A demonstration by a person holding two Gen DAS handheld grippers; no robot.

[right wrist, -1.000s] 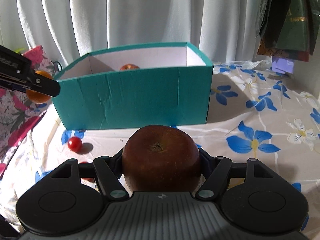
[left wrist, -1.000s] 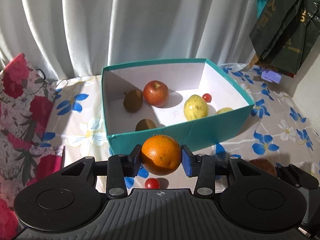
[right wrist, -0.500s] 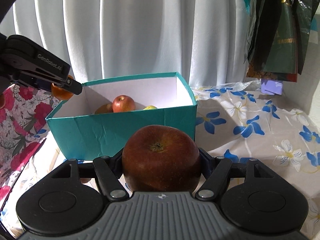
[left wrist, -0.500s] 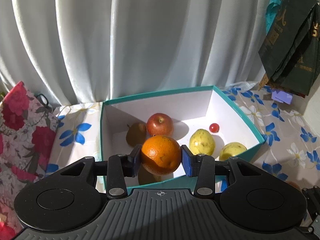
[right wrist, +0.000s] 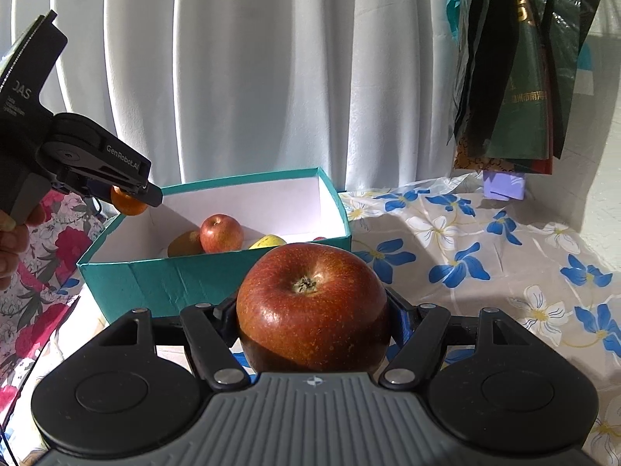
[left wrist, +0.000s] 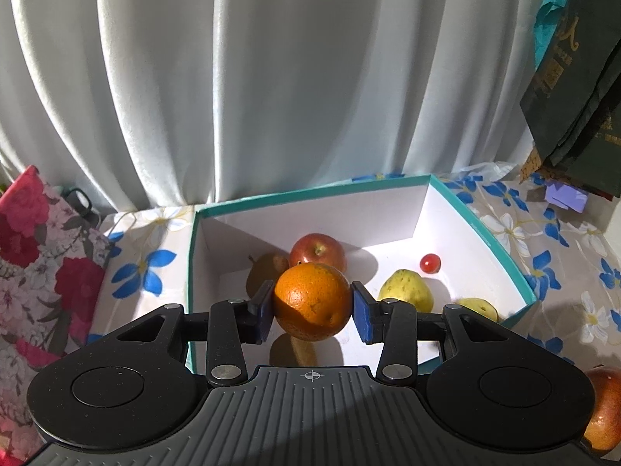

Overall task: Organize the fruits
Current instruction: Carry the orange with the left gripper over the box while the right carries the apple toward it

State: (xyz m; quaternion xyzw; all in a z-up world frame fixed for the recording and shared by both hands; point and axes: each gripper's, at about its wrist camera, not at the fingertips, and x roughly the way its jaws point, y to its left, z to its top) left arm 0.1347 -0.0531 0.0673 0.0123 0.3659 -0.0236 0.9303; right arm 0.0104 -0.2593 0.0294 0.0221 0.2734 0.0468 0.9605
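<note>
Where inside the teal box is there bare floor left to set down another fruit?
Bare white floor lies along the back wall of the teal box, behind the cherry tomato. The left is crowded: red apple, brown pear; two yellow pears fill the front right.

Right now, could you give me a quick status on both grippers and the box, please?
Left gripper shut on orange, above teal box. Right gripper shut on dark red apple, short of box. Nothing in the way.

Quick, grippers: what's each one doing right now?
Left gripper: shut on the orange, above the box.
Right gripper: shut on the dark red apple.
</note>
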